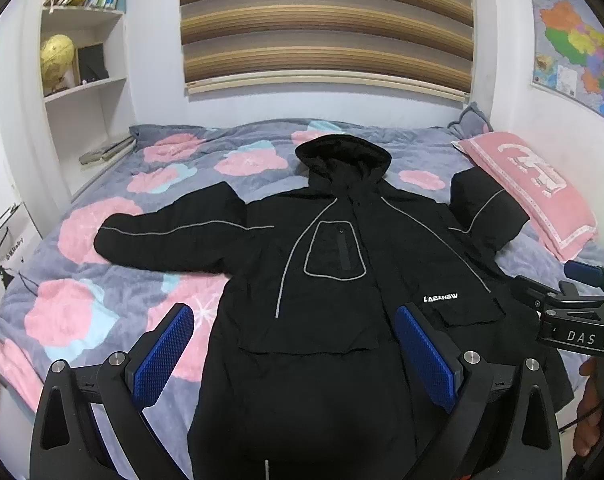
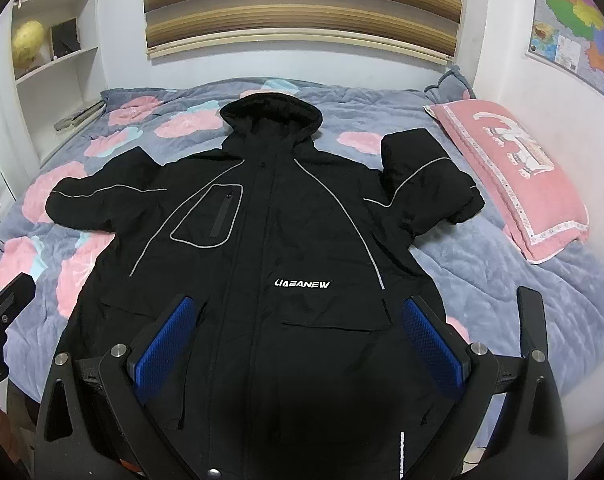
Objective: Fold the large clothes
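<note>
here the black jacket (image 2: 262, 232) lies flat, front up, on the bed (image 2: 501, 280); left tool (image 1: 294, 344) and right tool (image 2: 298, 332) gape wide, empty.

The bed (image 2: 541, 300) is covered by a grey-blue quilt (image 1: 82, 272) printed with pink and pale blue flowers. A black hooded jacket (image 2: 270, 240) is spread flat on the quilt, front up, hood towards the far wall. Its left sleeve is stretched out to the left; the right sleeve is bent back on itself. A pink pillow (image 2: 509, 176) is laid along the right side, just beside the bent sleeve, and a grey cushion (image 2: 449, 84) is seen at the far right corner.
</note>
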A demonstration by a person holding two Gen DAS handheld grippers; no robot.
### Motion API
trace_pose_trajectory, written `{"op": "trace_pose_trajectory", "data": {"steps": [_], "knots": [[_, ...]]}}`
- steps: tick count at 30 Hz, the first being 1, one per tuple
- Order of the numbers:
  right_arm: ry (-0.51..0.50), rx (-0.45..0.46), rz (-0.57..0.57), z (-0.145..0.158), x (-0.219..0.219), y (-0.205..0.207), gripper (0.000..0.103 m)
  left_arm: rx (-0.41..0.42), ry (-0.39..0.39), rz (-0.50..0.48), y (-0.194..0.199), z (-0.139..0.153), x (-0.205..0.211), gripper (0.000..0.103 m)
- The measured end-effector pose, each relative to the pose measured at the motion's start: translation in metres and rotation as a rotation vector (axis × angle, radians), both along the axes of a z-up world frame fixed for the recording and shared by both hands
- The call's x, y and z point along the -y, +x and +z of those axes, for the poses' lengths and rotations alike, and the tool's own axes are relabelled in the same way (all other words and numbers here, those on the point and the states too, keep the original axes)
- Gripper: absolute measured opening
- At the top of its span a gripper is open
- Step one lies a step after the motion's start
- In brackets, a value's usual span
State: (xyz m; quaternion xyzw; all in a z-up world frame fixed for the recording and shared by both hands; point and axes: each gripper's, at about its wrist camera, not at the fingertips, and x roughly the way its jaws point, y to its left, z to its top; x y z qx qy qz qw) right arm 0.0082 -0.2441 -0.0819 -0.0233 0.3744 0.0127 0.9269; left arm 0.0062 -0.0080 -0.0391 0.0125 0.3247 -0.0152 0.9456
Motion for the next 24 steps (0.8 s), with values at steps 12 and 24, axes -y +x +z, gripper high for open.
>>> {"op": "trace_pose_trajectory", "data": {"steps": [12,24], "knots": [[0.002,-0.017,0.005,-0.006,-0.003,0.007,0.103,-0.02,-0.006,-0.002,0.007,-0.009,-0.002,0.101],[0.002,-0.056,0.018,-0.021,-0.023,0.036,0.103,-0.069,-0.048,-0.001,0.036,-0.03,-0.017,0.101]]}}
